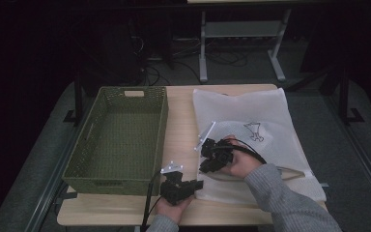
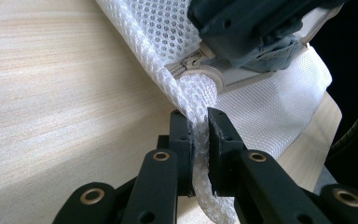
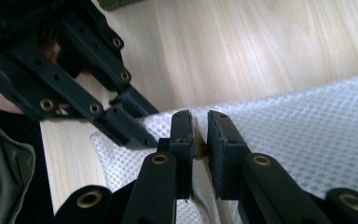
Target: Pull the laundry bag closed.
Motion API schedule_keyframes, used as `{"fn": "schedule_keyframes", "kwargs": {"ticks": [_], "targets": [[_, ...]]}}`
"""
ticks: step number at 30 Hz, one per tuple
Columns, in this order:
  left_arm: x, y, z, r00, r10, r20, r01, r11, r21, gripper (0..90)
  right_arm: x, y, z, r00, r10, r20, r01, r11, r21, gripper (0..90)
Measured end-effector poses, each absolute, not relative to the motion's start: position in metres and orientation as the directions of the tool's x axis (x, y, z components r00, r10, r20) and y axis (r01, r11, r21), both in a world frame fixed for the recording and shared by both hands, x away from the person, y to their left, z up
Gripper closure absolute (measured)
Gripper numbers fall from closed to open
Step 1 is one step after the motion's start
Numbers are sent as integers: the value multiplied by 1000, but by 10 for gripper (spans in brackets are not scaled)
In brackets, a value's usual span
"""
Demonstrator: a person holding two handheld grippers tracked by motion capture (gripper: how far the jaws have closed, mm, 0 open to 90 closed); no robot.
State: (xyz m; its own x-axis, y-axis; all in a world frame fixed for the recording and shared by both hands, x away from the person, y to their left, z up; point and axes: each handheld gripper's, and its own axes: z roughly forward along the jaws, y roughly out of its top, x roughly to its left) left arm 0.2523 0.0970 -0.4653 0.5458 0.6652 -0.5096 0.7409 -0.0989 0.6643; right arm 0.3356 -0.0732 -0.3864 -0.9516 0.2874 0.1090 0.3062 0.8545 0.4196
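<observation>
At the left of the wooden tabletop [image 1: 183, 121] stands the green woven basket [image 1: 121, 140], its long side running away from me. Just beside its near right corner I hold my left hand-held gripper [image 2: 199, 140], clenched on a bunched fold at the near left corner of the white mesh laundry bag [image 1: 251, 130]; the netting is squeezed between the two black jaws, and the bag's zipper end [image 2: 186, 69] sits just above them. To the right, the bag lies flat across the right part of the tabletop, a small dark printed figure [image 1: 254, 130] on its upper face. My right hand-held gripper [image 3: 200, 140] rests on the bag's left edge, near the left one, its jaws drawn close together on the mesh edge by the zipper; a narrow gap shows between them, with a small tan piece caught there.
</observation>
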Motion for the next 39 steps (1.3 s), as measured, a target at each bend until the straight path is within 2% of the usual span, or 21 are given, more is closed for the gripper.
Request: {"fn": "schedule_keyframes", "kwargs": {"ticks": [17,20,22,27,30,31,33,34,37,39], "targets": [[252,97,-465,554,668,-496,736,-116,667,823,337,-89,-408,-942,287,174,335,839,428,748],[252,98,-466,554,669,-495,736,-117,667,823,338,-89,-409,-941,286,183,338,836,433,753],[252,98,-467,553,669,-497,738,-116,665,823,340,-90,-410,-936,286,207,350,827,440,797],[252,98,-469,554,666,-499,740,-120,662,821,338,-91,-408,-937,281,210,347,830,437,810],[253,99,-468,555,660,-507,743,-119,658,796,336,-90,-406,-940,279,199,340,835,434,812],[255,100,-468,557,647,-521,747,-115,655,743,335,-90,-403,-944,271,187,327,839,435,813],[256,99,-467,558,642,-526,748,-114,654,722,334,-90,-401,-944,272,186,327,839,434,813],[259,99,-464,559,629,-540,752,-110,650,661,334,-91,-398,-947,269,175,319,845,429,813],[263,99,-462,561,613,-556,757,-107,645,633,332,-91,-394,-951,262,166,309,854,420,813],[267,97,-458,566,605,-560,756,-111,645,646,330,-91,-392,-953,259,158,302,858,415,813]]}}
